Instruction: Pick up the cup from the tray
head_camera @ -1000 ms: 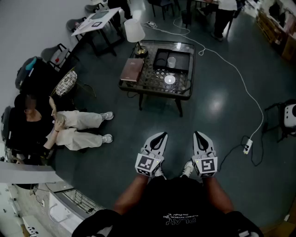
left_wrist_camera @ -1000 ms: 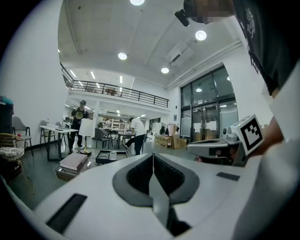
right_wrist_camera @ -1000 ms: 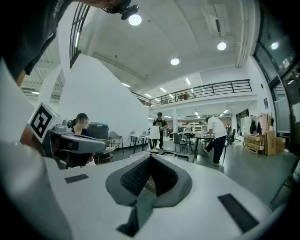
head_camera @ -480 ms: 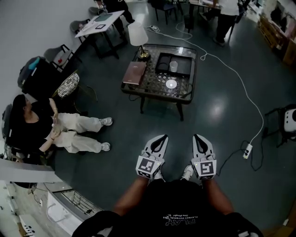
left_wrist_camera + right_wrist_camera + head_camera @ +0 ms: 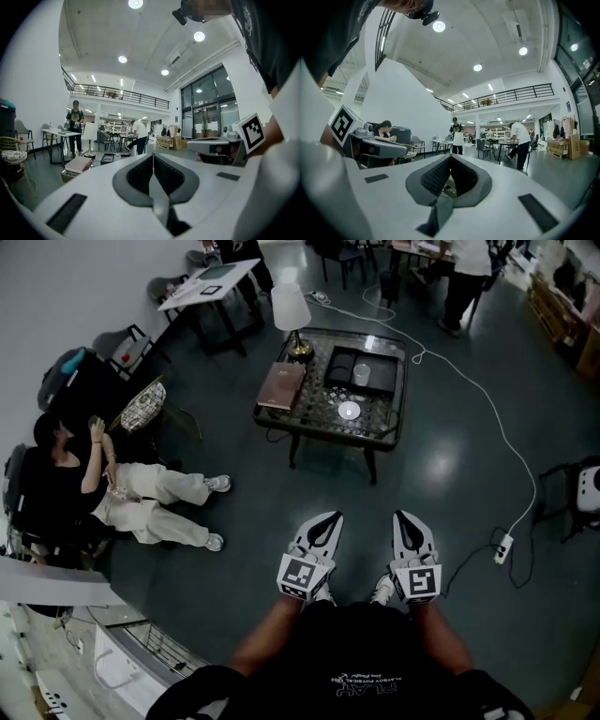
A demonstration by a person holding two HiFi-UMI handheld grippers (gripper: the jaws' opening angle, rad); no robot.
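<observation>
Left gripper [image 5: 323, 526] and right gripper [image 5: 408, 524], jaws together and empty, face the cup [image 5: 362, 374] in the tray [image 5: 337, 367], well off at twelve o'clock, neither nearer.

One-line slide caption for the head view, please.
Left gripper and right gripper, both shut and empty, point toward the coffee table, where the cup sits in the black tray.

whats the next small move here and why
Probably step toward the coffee table: the cup sits in the black tray there, well beyond the left gripper and right gripper, whose tongs are shut and empty.
</observation>
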